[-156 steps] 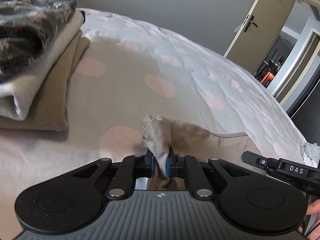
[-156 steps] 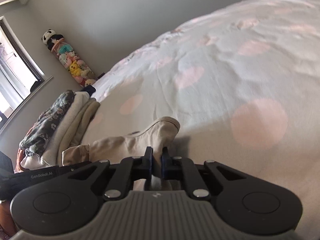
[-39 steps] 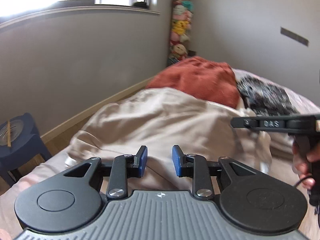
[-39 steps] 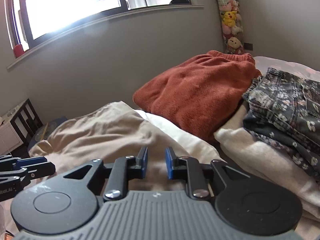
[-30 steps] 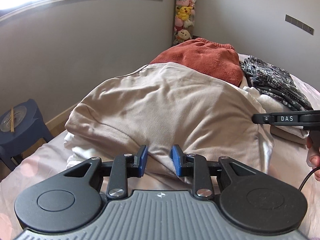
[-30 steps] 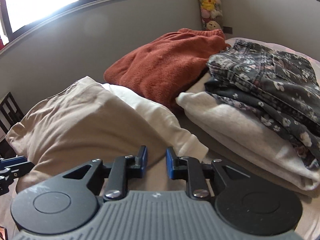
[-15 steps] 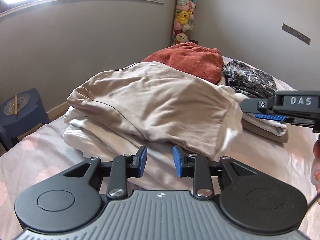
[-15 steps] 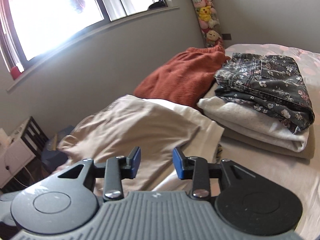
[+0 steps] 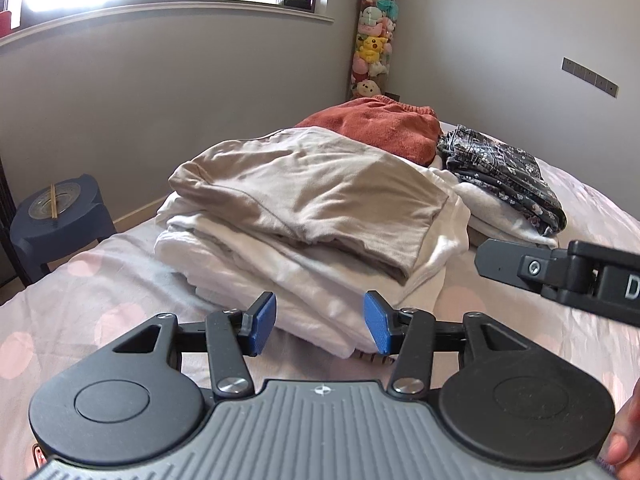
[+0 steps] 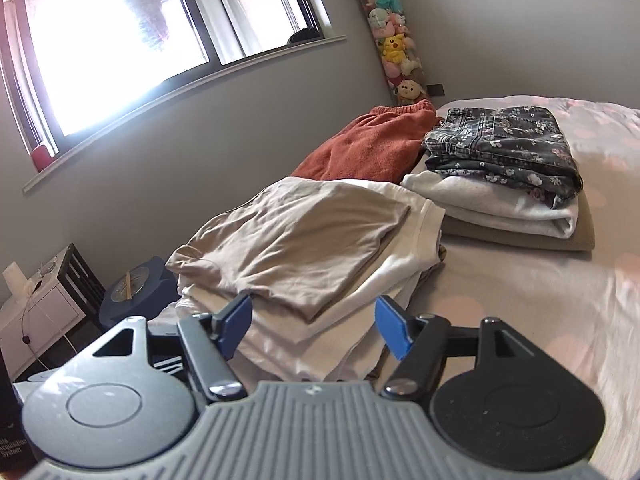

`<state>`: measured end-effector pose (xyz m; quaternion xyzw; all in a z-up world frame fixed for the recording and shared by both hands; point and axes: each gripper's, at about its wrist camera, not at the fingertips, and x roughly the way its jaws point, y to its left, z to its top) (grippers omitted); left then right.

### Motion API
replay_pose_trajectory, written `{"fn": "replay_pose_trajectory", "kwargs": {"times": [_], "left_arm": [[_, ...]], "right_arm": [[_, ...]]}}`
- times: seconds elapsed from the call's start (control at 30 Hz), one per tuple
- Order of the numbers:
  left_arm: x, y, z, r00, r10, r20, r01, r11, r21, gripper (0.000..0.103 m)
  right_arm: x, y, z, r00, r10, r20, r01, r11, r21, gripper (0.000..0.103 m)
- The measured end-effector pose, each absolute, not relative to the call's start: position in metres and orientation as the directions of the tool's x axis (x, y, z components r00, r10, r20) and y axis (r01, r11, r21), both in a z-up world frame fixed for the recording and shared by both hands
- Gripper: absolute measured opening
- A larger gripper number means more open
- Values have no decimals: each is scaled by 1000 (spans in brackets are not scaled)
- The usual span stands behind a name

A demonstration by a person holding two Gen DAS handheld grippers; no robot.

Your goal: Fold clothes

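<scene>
A folded beige garment point(image 9: 312, 192) point(image 10: 296, 240) lies on top of a pile of folded white clothes point(image 9: 280, 264) point(image 10: 360, 320) on the bed. My left gripper point(image 9: 319, 326) is open and empty, just in front of the pile's near edge. My right gripper point(image 10: 314, 326) is open and empty, close over the pile's near corner. The right gripper's body point(image 9: 560, 276) shows at the right of the left wrist view.
A second stack holds floral dark jeans point(image 10: 504, 140) on white and tan folded items point(image 10: 500, 208). A rust-red garment point(image 10: 372, 144) lies behind. The pink-dotted bedsheet point(image 10: 520, 300) spreads to the right. A blue stool point(image 9: 60, 216) and white shelf point(image 10: 36, 312) stand beside the bed, under the window.
Both grippers, earlier shut on the beige garment, have let it go on the white pile. They have since backed away from the pile, and both jaws have opened wider.
</scene>
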<state>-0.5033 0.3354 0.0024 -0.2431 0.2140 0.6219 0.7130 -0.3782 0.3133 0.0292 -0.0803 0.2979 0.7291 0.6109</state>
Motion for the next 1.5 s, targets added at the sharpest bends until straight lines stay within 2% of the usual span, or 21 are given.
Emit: {"fn": "replay_pose_trajectory", "kwargs": {"times": [0.2, 0.43, 0.93, 0.97, 1.07, 1.23, 1.5], "left_arm": [[-503, 326, -3, 114, 781, -614, -993, 106, -50, 47], [-502, 321, -12, 114, 770, -628, -993, 107, -50, 47], [-500, 318, -15, 108, 768, -632, -993, 108, -38, 47], [-499, 317, -15, 110, 771, -627, -993, 111, -38, 47], [-496, 315, -12, 100, 795, -599, -994, 111, -18, 58], [-491, 311, -7, 51, 823, -565, -995, 93, 47, 69], [-495, 308, -3, 30, 828, -559, -995, 77, 61, 71]], "right_arm": [[-390, 294, 17, -227, 855, -466, -942, -71, 329, 72], [-393, 285, 10, -225, 869, -440, -943, -81, 322, 80], [-386, 289, 4, -272, 849, -454, -916, -84, 393, 82], [-385, 290, 3, -275, 847, -456, -914, -82, 397, 82], [-382, 289, 3, -276, 847, -455, -909, -76, 410, 82], [-388, 284, 7, -226, 862, -453, -934, -59, 353, 82], [-392, 276, 10, -174, 885, -432, -954, -42, 298, 82]]}}
